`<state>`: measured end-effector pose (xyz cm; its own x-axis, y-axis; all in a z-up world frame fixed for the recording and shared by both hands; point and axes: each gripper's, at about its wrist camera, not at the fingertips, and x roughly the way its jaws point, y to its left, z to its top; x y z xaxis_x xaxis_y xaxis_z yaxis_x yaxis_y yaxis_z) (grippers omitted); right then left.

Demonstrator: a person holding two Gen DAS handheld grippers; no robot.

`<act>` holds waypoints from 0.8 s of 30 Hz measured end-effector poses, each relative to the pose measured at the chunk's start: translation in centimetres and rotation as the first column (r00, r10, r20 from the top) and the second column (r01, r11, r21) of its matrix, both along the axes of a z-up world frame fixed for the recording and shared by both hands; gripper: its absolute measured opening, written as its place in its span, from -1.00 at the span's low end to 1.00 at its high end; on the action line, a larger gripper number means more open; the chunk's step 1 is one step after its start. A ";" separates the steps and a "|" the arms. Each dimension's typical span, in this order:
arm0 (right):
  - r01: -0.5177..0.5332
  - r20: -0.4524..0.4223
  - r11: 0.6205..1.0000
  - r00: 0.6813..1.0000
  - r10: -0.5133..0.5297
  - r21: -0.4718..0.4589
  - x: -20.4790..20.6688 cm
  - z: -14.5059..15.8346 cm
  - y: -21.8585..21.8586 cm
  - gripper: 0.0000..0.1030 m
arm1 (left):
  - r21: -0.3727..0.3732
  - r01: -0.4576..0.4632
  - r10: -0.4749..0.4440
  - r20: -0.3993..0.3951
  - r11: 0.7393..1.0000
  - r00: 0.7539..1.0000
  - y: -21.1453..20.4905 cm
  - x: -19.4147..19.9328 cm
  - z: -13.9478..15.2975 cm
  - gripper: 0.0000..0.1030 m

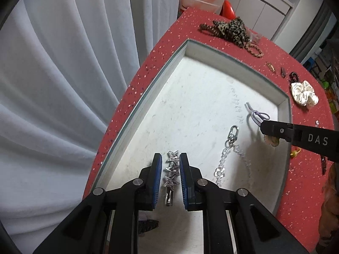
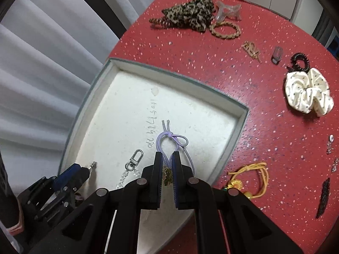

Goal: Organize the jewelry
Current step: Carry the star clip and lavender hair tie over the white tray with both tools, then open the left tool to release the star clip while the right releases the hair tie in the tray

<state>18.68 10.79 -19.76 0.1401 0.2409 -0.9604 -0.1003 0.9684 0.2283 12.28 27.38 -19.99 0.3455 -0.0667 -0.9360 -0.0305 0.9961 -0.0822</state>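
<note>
The tray (image 2: 233, 124) has a matt white foam-like floor, faintly scuffed, with card-like walls. Inside it lie a glittery metal star clip (image 1: 171, 169) and a clear bead chain (image 1: 224, 163) with a shiny metal clasp. Around the tray, the red table (image 2: 243, 84) looks smooth and speckled; beside it, a satiny cream scrunchie (image 2: 307, 93) rests.

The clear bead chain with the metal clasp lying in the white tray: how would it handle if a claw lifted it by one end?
The bead chain lies in loose curves, so it probably hangs limp and swings. Its metal clasp likely weights one end. The glossy beads may slip between pads.
</note>
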 end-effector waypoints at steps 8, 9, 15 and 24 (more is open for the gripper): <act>-0.005 -0.022 1.000 1.000 0.004 -0.016 -0.3 -1.6 0.2 -0.82 | 0.031 0.016 -0.014 -0.040 0.999 0.999 -0.6 -0.1 -1.2 -0.62; -0.009 -0.023 1.000 1.000 0.008 -0.019 -0.3 -1.6 0.2 -0.81 | 0.038 0.018 -0.017 -0.040 0.999 0.999 -0.7 -0.1 -1.2 -0.62; -0.015 -0.047 1.000 0.999 0.014 -0.020 0.0 -1.7 0.5 -0.78 | 0.088 -0.017 0.017 -0.006 0.996 1.000 -0.6 -0.1 -0.3 0.58; -0.008 -0.051 1.000 0.999 0.009 0.012 0.7 -0.2 0.0 0.02 | 0.096 0.001 0.004 -0.046 0.995 0.999 -0.8 0.1 -0.2 0.58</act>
<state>19.37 10.76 -19.97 0.0889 0.2533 -0.9633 -0.0967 0.9647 0.2448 12.33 26.55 -20.21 0.3023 0.0250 -0.9529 -0.0334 0.9993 0.0156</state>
